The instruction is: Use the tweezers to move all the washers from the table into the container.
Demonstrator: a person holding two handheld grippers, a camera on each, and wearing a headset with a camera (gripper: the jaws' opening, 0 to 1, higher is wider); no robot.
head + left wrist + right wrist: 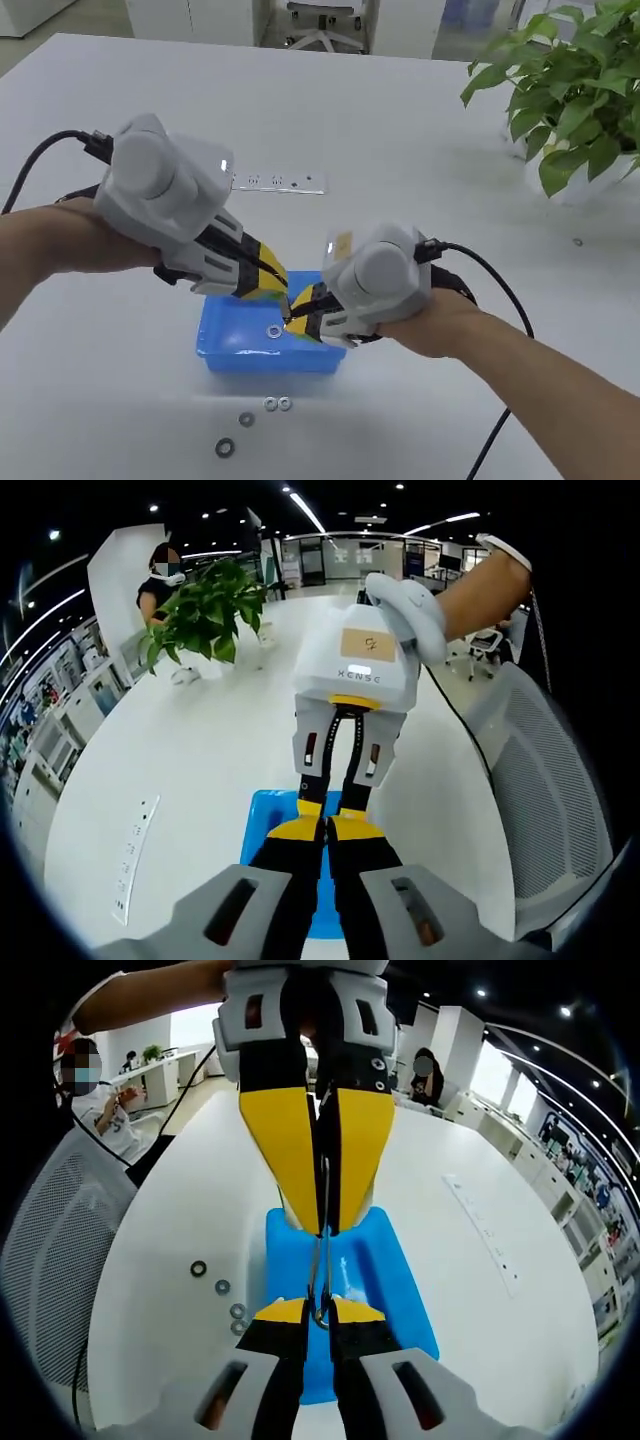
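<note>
White tabletop (400, 150) stretches under us. Nearest, just in front of the blue container (270, 360), we count four washers (270, 404) left on it. Inside the container lies one washer (274, 331), so we judge the job barely begun. Over the container, left gripper (272, 283) and right gripper (298, 310) both clamp the tweezers (320, 1270).

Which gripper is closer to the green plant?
Right. The right gripper is on the side of the blue container nearest the plant; the left gripper is on the opposite side, farther away.
</note>
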